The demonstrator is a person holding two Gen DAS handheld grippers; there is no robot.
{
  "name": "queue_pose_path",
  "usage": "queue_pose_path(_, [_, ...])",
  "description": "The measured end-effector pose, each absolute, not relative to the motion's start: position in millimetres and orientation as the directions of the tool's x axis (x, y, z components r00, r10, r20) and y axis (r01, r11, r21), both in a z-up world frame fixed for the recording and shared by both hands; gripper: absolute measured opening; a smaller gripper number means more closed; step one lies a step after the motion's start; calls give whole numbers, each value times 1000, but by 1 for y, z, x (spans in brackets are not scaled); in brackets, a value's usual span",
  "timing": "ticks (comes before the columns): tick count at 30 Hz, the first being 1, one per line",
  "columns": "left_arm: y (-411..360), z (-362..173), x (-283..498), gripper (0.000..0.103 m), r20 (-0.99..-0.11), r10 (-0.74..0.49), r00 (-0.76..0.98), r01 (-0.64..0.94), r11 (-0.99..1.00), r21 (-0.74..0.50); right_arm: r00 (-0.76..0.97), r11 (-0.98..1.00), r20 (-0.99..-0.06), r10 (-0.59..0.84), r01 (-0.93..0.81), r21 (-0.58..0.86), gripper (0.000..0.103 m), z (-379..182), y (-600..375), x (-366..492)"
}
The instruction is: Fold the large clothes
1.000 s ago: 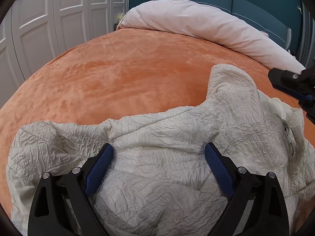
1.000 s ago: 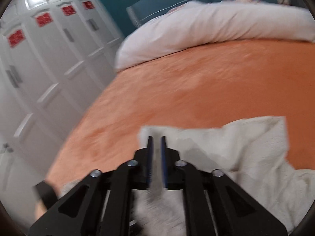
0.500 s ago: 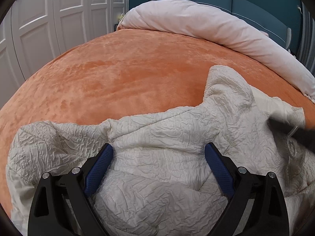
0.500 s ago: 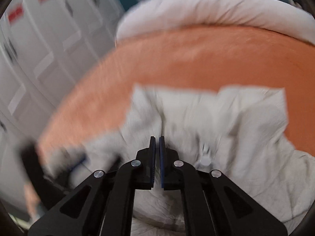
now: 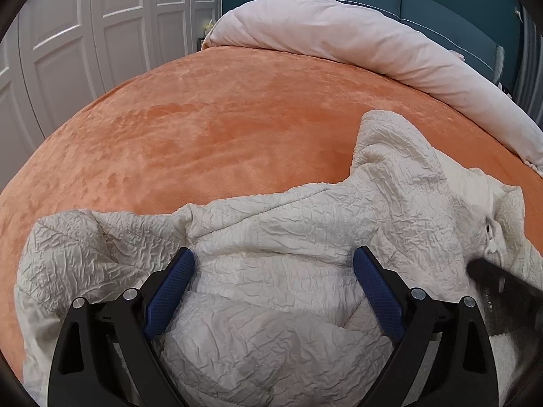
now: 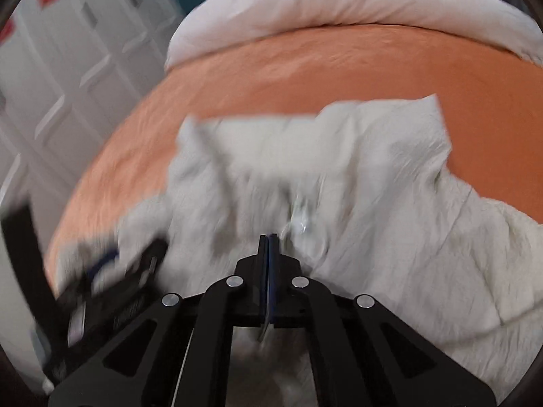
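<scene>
A cream crinkled garment [image 5: 288, 217] lies bunched on the orange bedspread [image 5: 220, 129], with a button or snap near its right edge. My left gripper [image 5: 274, 254] is open wide just above the garment's middle folds, and its blue pads press on nothing. The right gripper [image 6: 268, 237] is shut, jaws together, low over the same garment [image 6: 373, 186]; I see no cloth pinched between the tips. In the left wrist view it is a dark blur [image 5: 502, 285] at the lower right. The right wrist view is motion-blurred and catches the left gripper [image 6: 112, 271] at the lower left.
A rolled white duvet [image 5: 356, 44] lies across the far end of the bed, in front of a teal headboard [image 5: 441, 3]. White wardrobe doors [image 5: 85, 34] stand along the left side. Bare orange bedspread stretches beyond the garment.
The right gripper has come down from high at the right to low over the garment, and its narrow gap has shut. The left gripper and the cloth under it have stayed put.
</scene>
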State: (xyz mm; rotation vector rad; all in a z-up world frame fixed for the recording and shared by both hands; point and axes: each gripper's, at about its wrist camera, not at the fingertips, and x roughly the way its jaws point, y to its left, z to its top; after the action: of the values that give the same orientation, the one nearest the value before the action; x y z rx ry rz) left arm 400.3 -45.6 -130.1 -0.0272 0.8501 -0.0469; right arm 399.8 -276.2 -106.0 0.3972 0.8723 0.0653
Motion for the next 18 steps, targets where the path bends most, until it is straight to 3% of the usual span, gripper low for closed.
queue_pose_path(8, [-48, -134, 404, 97, -758, -30, 651, 28, 999, -15, 693, 882, -690, 208, 172, 439, 0, -100, -288, 383])
queue_pose_path(10, [-48, -130, 404, 97, -765, -30, 643, 29, 999, -15, 684, 892, -700, 206, 162, 422, 10, -82, -287, 351])
queue_pose_path(18, [-37, -76, 332, 96, -778, 32, 627, 55, 995, 86, 679, 923, -701, 218, 89, 373, 19, -53, -262, 189])
